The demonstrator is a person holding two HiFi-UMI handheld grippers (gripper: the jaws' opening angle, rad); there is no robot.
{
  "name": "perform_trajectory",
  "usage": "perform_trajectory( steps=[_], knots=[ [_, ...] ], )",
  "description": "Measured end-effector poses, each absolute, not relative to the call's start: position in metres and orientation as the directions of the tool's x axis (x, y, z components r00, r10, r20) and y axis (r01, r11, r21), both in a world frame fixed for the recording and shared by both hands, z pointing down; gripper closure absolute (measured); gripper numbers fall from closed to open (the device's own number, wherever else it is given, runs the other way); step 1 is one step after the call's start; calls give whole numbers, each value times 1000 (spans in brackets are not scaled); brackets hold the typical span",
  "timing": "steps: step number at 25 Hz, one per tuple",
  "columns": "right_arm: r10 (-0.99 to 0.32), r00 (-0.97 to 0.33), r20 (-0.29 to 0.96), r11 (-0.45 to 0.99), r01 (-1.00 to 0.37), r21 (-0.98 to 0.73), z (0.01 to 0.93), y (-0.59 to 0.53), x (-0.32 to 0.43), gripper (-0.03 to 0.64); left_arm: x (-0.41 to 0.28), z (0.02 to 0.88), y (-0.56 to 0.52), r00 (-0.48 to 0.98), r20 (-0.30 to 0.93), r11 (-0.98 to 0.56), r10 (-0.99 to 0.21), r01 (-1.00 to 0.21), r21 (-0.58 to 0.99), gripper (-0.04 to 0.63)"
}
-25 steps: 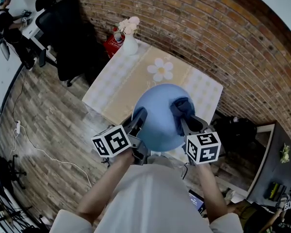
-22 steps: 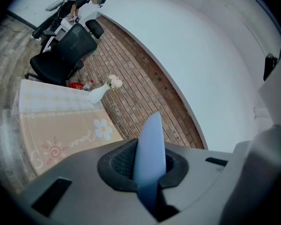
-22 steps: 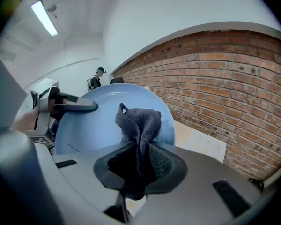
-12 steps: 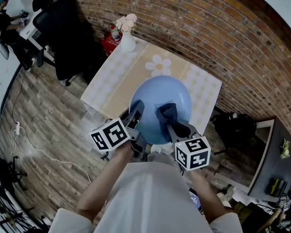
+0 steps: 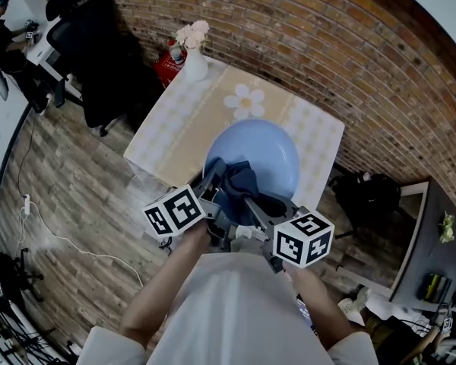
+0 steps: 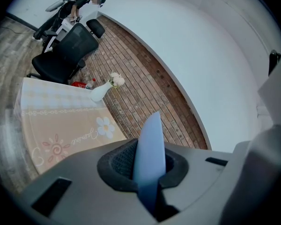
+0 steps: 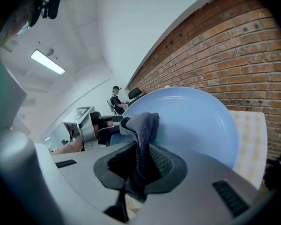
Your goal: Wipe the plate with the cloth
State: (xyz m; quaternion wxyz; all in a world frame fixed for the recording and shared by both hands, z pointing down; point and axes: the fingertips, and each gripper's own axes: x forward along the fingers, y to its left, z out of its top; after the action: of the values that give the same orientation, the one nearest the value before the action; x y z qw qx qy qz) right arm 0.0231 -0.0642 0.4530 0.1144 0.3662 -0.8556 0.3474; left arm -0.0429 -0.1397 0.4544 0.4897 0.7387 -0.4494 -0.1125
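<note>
Blue plate [image 5: 267,149] is held up over the table [image 5: 175,128], its rim clamped edge-on between the jaws of the left gripper [image 6: 148,167], at about 8 o'clock on the plate in the head view. Grey cloth [image 7: 141,134] is pinched in the right gripper [image 7: 139,168] and pressed on the plate's face near 7 o'clock, just beside the left gripper. Bare face lies toward 1 o'clock, so the next stroke is judged to run that way

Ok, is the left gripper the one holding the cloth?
No, the left gripper is clamped on the blue plate at its rim, while the right gripper holds the cloth.
</note>
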Motion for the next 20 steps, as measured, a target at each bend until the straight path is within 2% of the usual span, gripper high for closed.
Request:
perform_trajectory(
  steps=[7, 11, 16, 20],
  knots=[
    [-638, -658, 401, 430, -736, -523, 432, -92, 74, 538, -52, 458, -139, 552, 282, -109, -785, -571, 814, 548],
    [-731, -574, 370, 395, -798, -456, 412, -112, 111, 538, -60, 459, -137, 541, 286, -101, -791, -576, 811, 548],
    [-867, -416, 274, 311, -882, -354, 379, -123, 166, 538, -67, 457, -136, 533, 282, -91, -797, -569, 817, 548],
    [-917, -316, 242, 232, -919, -320, 384, -114, 200, 538, -68, 458, -134, 533, 279, -86, -799, -560, 824, 548]
  ],
)
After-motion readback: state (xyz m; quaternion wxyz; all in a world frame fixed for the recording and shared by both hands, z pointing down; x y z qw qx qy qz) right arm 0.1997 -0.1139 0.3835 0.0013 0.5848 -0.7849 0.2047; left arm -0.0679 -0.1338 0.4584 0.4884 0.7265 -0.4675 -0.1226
